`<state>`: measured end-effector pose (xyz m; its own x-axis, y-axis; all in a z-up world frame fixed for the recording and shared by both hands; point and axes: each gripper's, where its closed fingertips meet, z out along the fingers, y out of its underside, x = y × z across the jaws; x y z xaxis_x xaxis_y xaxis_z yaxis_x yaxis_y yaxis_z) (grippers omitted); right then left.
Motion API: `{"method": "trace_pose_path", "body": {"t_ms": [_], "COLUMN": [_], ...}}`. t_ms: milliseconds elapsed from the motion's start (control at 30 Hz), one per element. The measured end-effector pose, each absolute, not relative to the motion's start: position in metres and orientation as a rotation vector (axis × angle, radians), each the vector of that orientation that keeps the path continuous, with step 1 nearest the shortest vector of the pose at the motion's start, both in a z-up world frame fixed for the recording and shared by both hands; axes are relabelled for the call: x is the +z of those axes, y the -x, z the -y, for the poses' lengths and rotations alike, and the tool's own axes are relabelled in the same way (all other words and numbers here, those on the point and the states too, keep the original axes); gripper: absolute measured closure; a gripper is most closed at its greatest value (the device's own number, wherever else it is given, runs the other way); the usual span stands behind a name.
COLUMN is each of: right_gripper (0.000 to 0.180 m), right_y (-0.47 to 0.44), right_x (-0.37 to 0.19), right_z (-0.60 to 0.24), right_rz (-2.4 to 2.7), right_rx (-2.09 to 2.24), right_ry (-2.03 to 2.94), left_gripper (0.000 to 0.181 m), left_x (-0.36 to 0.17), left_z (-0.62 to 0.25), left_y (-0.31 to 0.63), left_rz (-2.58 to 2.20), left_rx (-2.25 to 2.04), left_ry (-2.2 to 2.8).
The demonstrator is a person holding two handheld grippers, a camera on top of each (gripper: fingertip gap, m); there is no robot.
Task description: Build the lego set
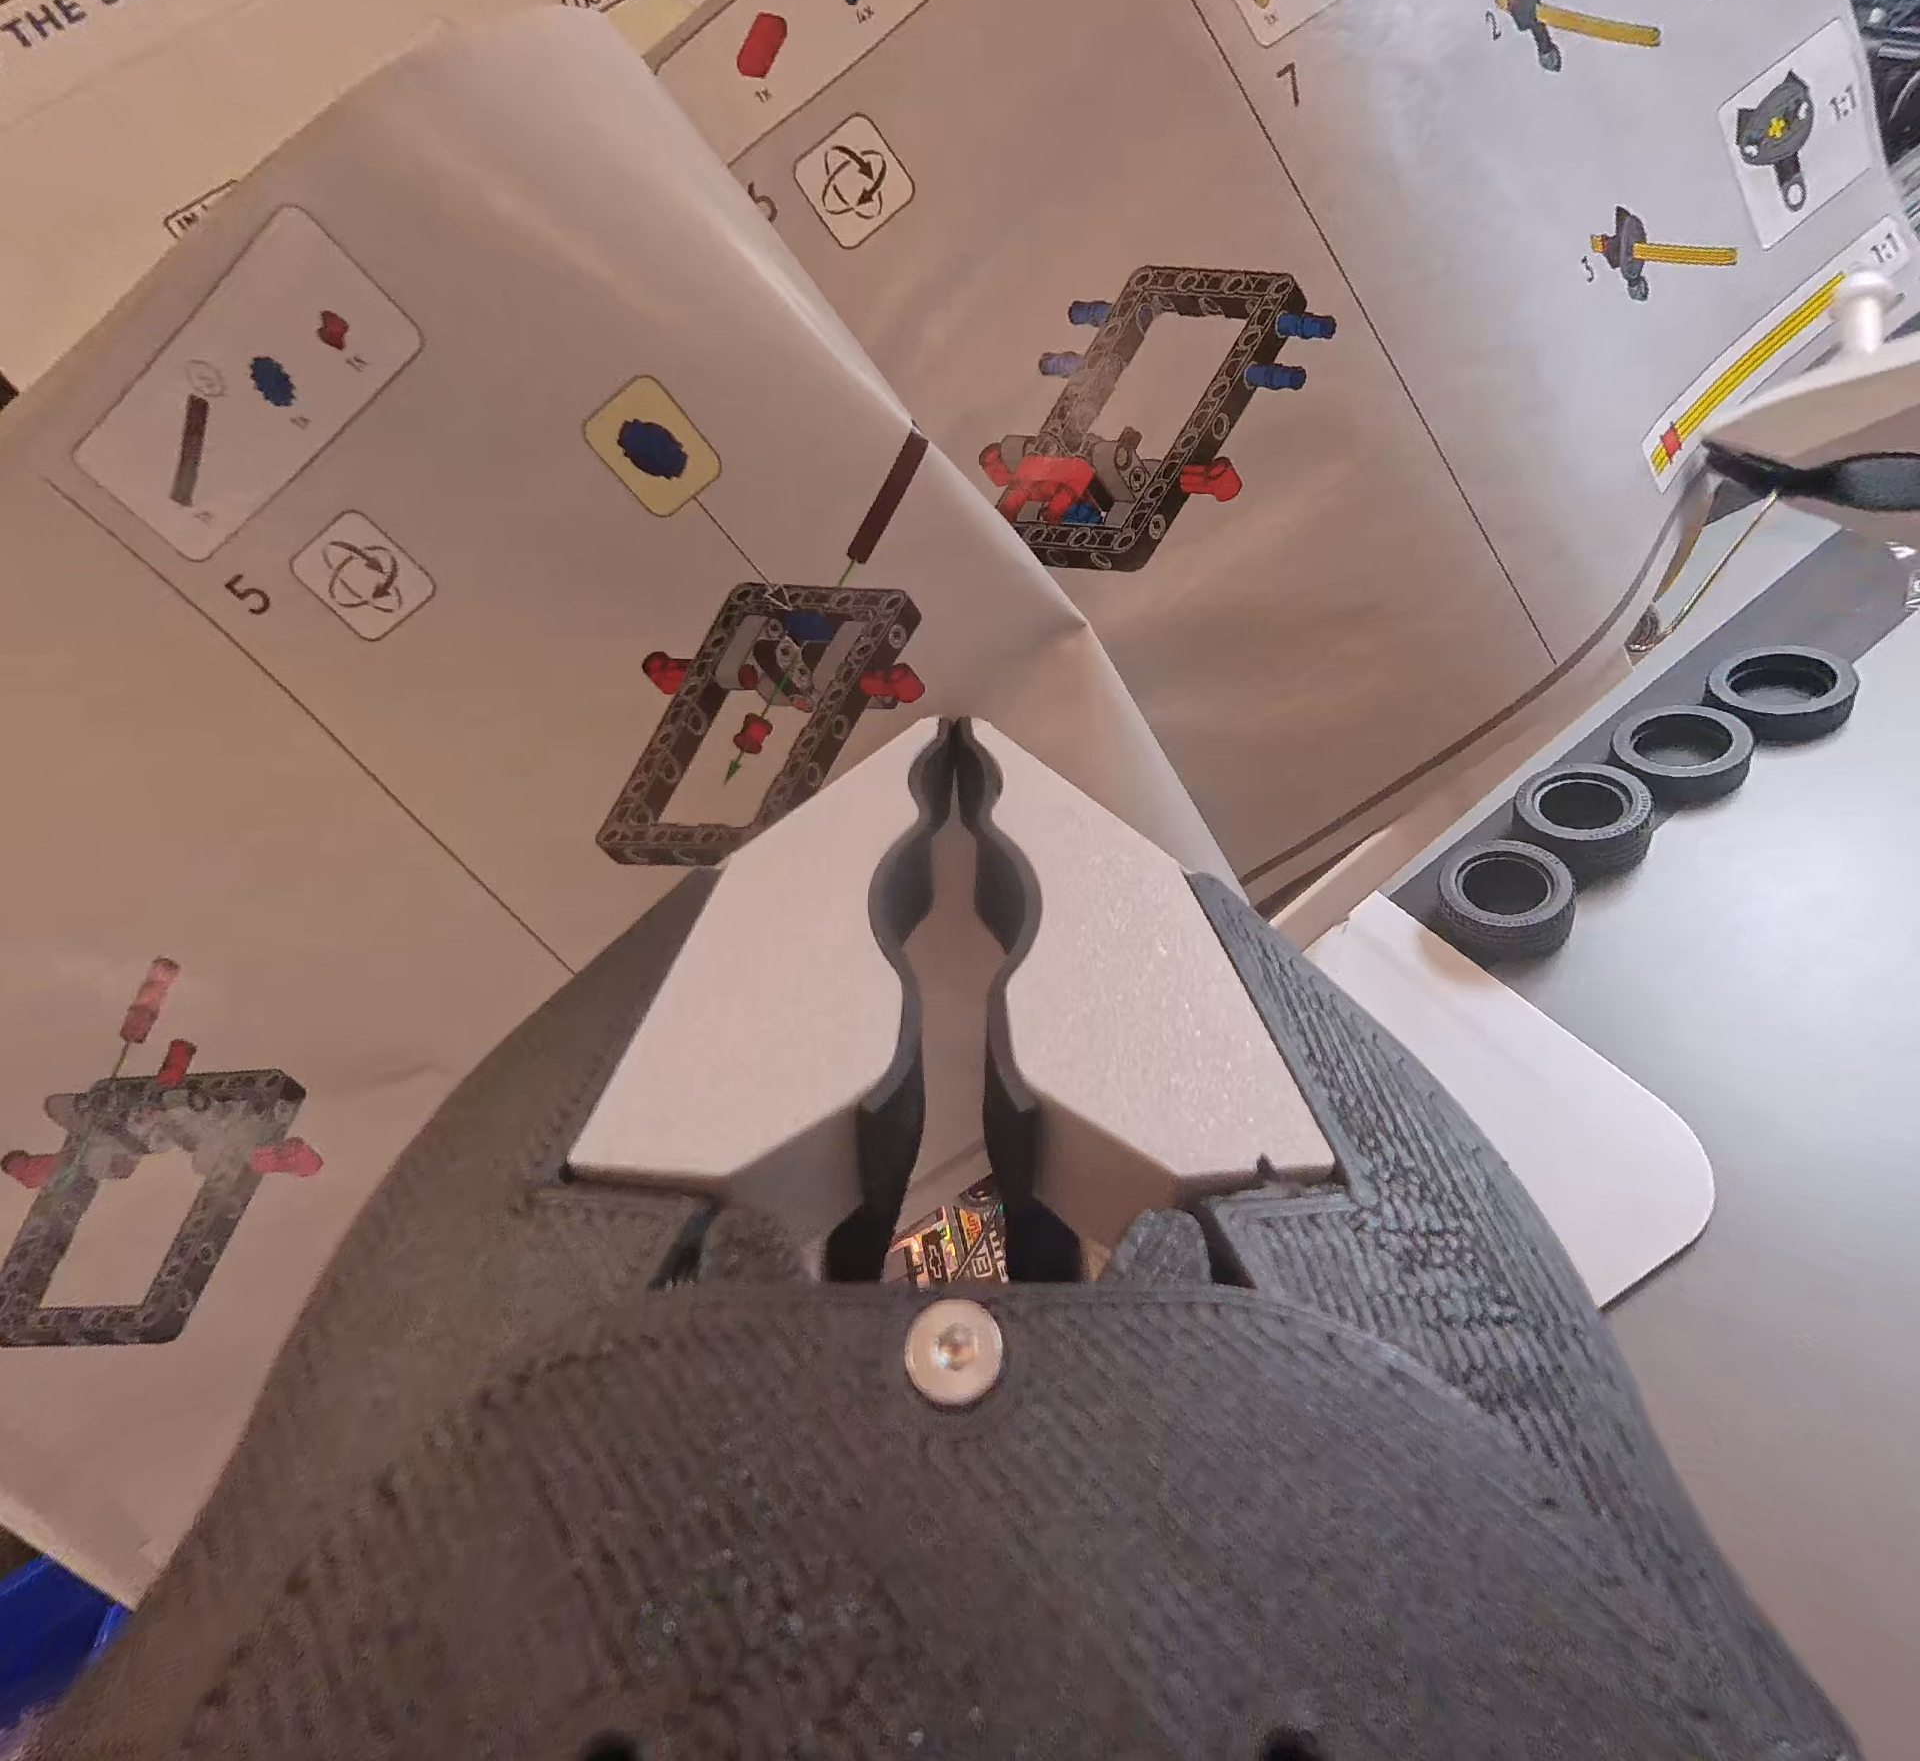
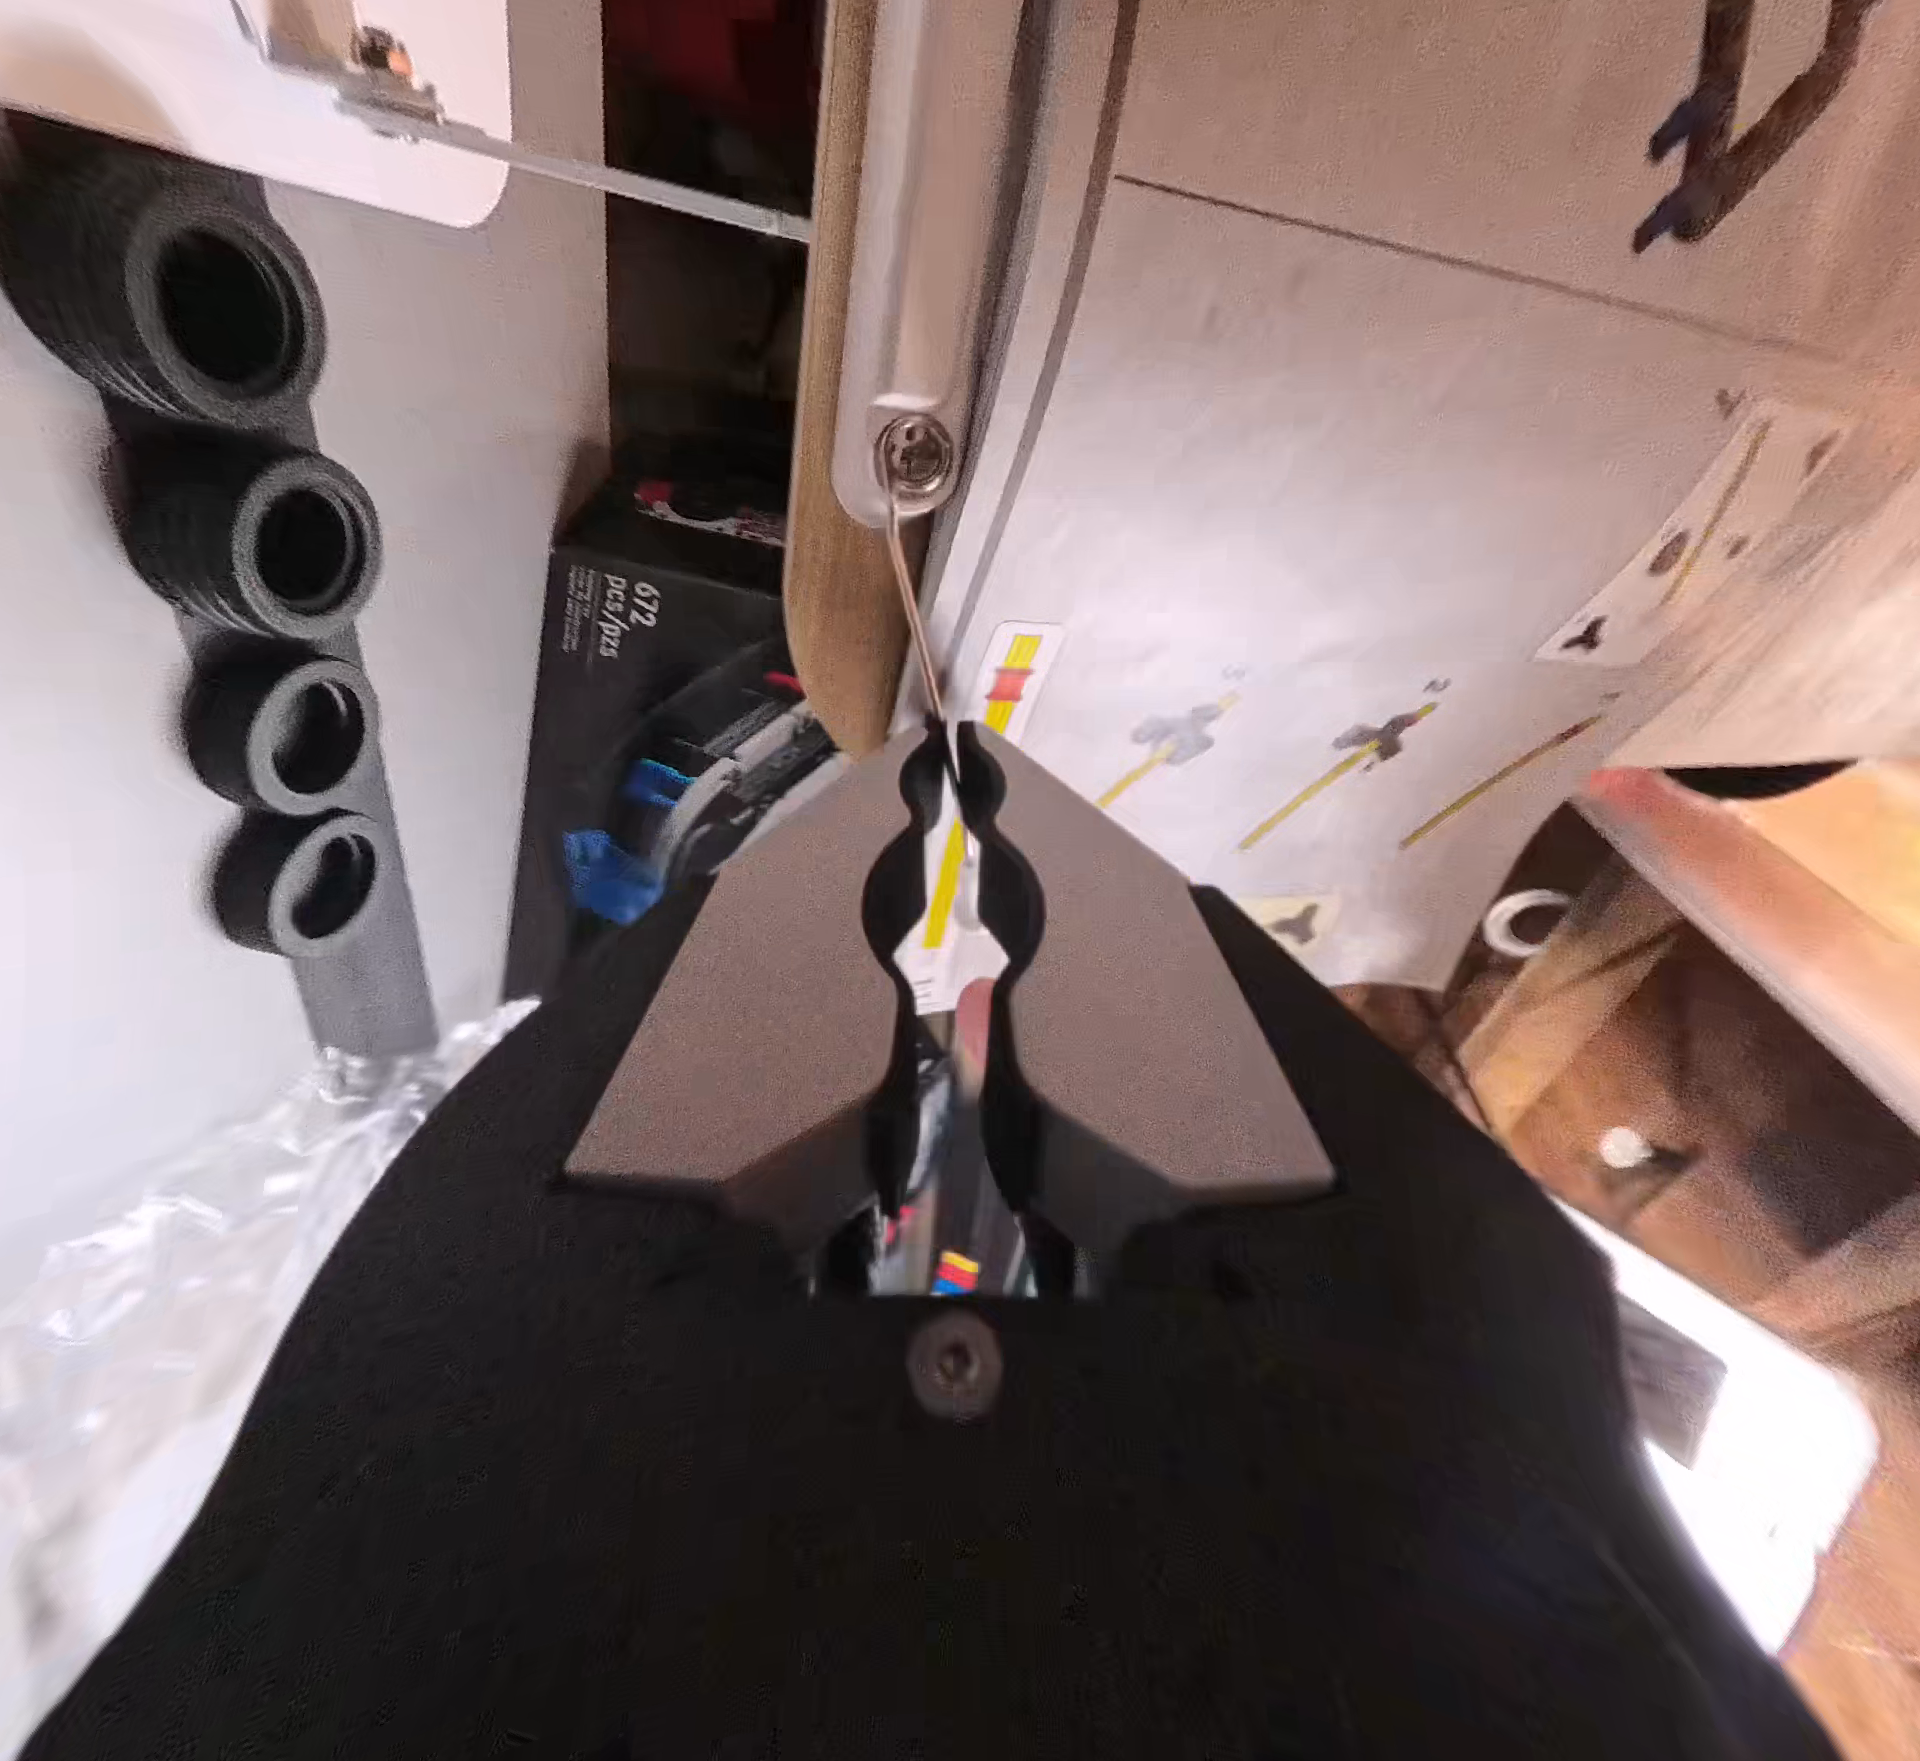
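The open instruction booklet point(image 1: 1195, 101) stands on a wooden book stand point(image 2: 831, 568). My left gripper point(image 1: 954, 732) is shut on the edge of one booklet page point(image 1: 499, 340), which is lifted and curls over the spread behind it. My right gripper point(image 2: 943, 743) is shut on the thin metal wire page holder point(image 2: 914, 610) that hangs from a screwed metal arm point(image 2: 914, 454) at the stand's edge. The right gripper also shows in the left wrist view point(image 1: 1725, 454), at the booklet's right edge. Several black tyres point(image 1: 1652, 797) lie in a row on the grey table; they also show in the right wrist view point(image 2: 281, 568).
A black Lego box point(image 2: 644, 672) stands behind the book stand. Crumpled clear plastic point(image 2: 187, 1244) lies at the lower left of the right wrist view. A white sheet point(image 1: 1538, 1161) lies on the grey table point(image 1: 1766, 1036) below the booklet. Wooden furniture point(image 2: 1714, 984) is at the right.
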<state>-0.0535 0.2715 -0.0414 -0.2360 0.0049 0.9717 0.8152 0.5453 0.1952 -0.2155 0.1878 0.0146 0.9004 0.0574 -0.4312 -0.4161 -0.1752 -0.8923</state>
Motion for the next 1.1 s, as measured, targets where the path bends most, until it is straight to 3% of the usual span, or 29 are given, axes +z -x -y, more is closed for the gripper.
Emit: {"method": "trace_pose_path", "body": {"t_ms": [200,333,467,533,633,867,967,1100], "right_gripper": [0.180,0.180,0.137,0.151,0.153,0.167,0.177,0.179], "right_y": [0.065,0.062,0.050,0.084,0.139,0.210,0.213,0.221], "right_x": [-0.026,-0.028,-0.032,-0.022,-0.020,-0.017,-0.012,-0.011], "right_z": [-0.265,-0.267,-0.236,-0.190,-0.149,-0.168,-0.170,-0.170], "right_rz": [1.816,1.847,1.885,1.860,1.844,1.773,1.748,1.729], "right_rx": [-1.218,-1.187,-0.847,-0.496,-0.084,-0.091,-0.090,-0.056], "right_ry": [0.282,0.316,0.840,0.827,0.902,0.932,0.966,1.035], "left_gripper": [0.181,0.181,0.181,0.181,0.181,0.173,0.168,0.143], "left_x": [0.015,0.015,0.016,0.016,0.018,0.042,0.000,-0.083], "left_z": [-0.188,-0.189,-0.188,-0.188,-0.187,-0.125,-0.090,-0.081], "left_y": [0.217,0.217,0.217,0.217,0.218,0.254,0.264,0.251], "left_rz": [-0.276,-0.267,-0.285,-0.292,-0.286,-0.053,0.185,0.530], "left_rx": [0.419,0.390,0.344,0.327,0.303,0.213,-0.076,-0.609], "left_ry": [1.699,1.697,1.692,1.695,1.713,1.667,1.676,1.678]}}
